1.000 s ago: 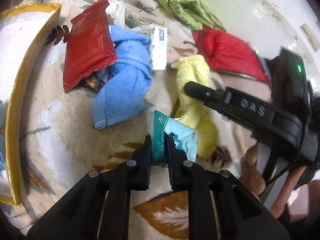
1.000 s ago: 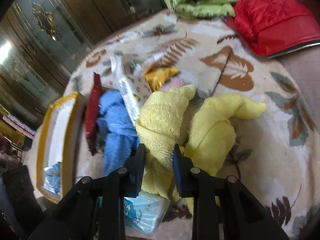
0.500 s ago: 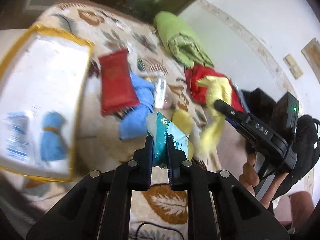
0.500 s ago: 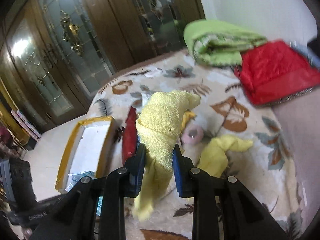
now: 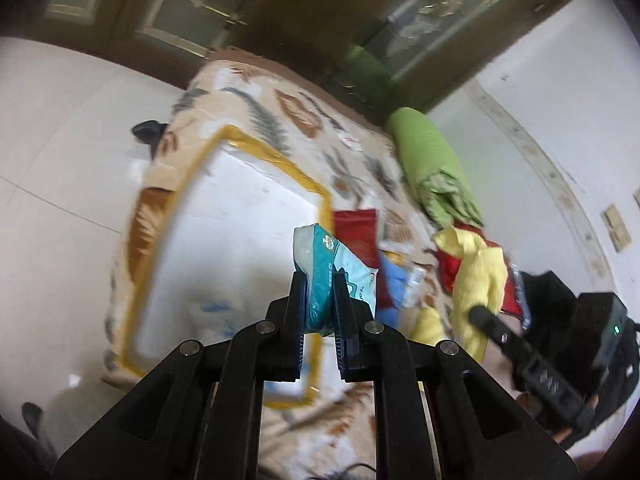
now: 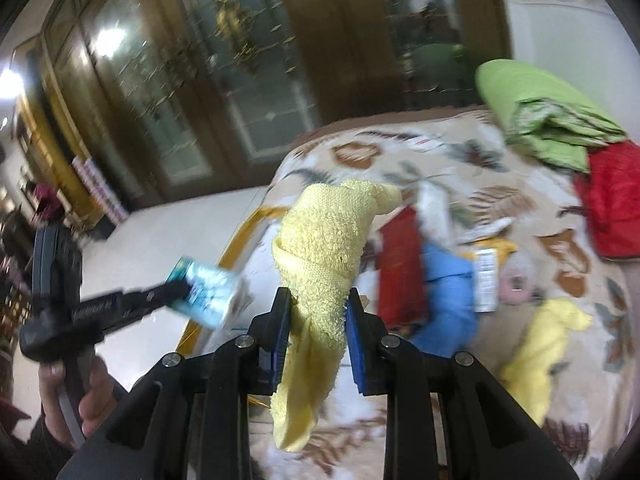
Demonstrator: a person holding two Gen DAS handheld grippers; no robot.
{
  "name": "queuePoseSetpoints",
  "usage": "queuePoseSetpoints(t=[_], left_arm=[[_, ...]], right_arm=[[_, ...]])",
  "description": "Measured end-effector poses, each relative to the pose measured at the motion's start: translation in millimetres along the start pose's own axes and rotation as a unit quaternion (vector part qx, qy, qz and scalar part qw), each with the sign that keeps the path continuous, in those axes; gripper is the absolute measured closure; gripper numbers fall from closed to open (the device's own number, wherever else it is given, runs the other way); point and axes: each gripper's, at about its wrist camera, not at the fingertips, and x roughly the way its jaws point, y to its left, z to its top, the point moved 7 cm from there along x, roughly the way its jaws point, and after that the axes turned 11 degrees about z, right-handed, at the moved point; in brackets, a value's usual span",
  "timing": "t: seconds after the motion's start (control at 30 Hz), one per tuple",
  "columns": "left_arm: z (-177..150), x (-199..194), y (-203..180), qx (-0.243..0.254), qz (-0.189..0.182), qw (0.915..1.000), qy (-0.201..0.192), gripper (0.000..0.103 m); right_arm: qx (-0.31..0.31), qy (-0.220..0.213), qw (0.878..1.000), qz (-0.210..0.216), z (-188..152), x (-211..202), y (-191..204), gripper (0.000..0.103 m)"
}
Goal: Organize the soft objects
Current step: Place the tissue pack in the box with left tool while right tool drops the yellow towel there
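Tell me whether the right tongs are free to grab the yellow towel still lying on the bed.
Probably not as things stand. The right tongs are already shut on a yellow towel, so they have no room for the second yellow towel lying on the blanket to their right. Nothing else blocks it.

left wrist view: raised above the bed's near edge, looking down across the tray (image 5: pixel 320 200). right wrist view: lifted, facing the doors (image 6: pixel 248 80). both share the leaf-print blanket (image 5: pixel 296 112).
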Motion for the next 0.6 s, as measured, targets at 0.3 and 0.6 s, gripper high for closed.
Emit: queuePoseSetpoints(t=[0.3, 0.6], left_arm=[[8, 50, 36, 0.008, 0.048, 0.9986, 0.021, 0.092], [13, 85, 67, -0.013, 0.062, 0.9972, 0.038, 0.092]], right_arm=[[-0.019, 0.066, 0.998, 0.005, -11, 90, 27, 0.078], [-0.033, 0.106, 0.993, -0.027, -20, 145, 20, 0.078]])
